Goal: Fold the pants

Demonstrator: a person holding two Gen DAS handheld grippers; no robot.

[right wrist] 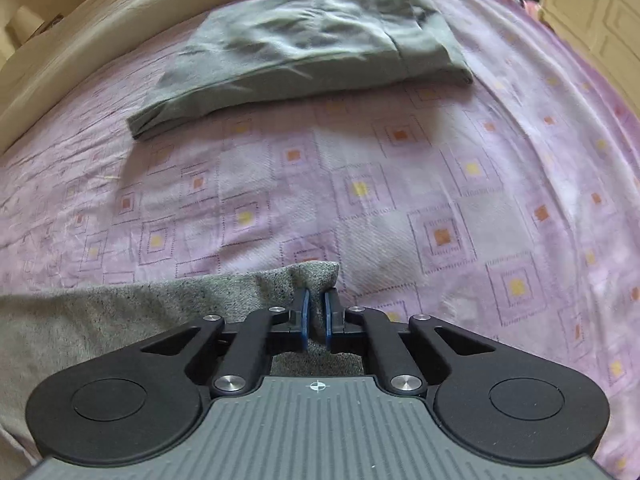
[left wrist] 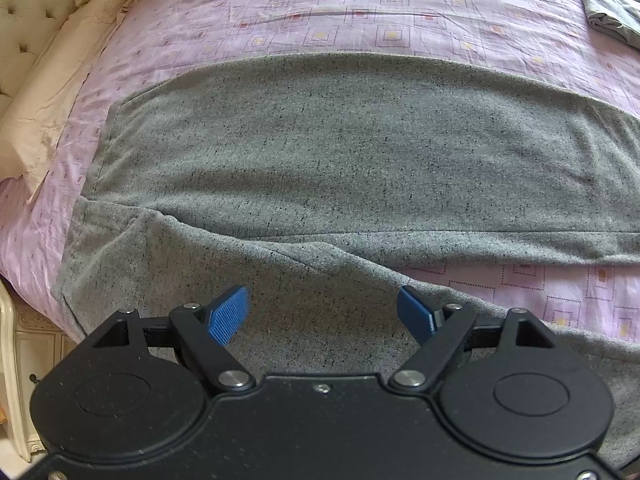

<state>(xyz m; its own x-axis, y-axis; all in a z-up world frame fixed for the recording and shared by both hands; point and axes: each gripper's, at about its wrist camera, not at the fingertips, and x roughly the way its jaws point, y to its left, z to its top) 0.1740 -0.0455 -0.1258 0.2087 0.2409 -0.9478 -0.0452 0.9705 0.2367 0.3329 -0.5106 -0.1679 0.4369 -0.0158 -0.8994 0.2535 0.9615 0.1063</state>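
Grey speckled pants [left wrist: 340, 148] lie spread across the pink patterned bed sheet [left wrist: 360, 12]. One part lies flat further away and a second part runs under my left gripper. My left gripper [left wrist: 324, 312] is open and empty, just above the near part of the pants. In the right wrist view my right gripper [right wrist: 316, 312] is shut on an end of the grey pants [right wrist: 304, 276], pinched up between the blue pads [right wrist: 305, 316]. The rest of the fabric trails off to the left.
A folded grey-green garment [right wrist: 308, 48] lies further back on the sheet; its corner shows in the left wrist view [left wrist: 608, 4]. Cream pillows [left wrist: 52, 92] and a tufted headboard [left wrist: 28, 4] are at the left. The bed edge and a white nightstand [left wrist: 20, 360] are at lower left.
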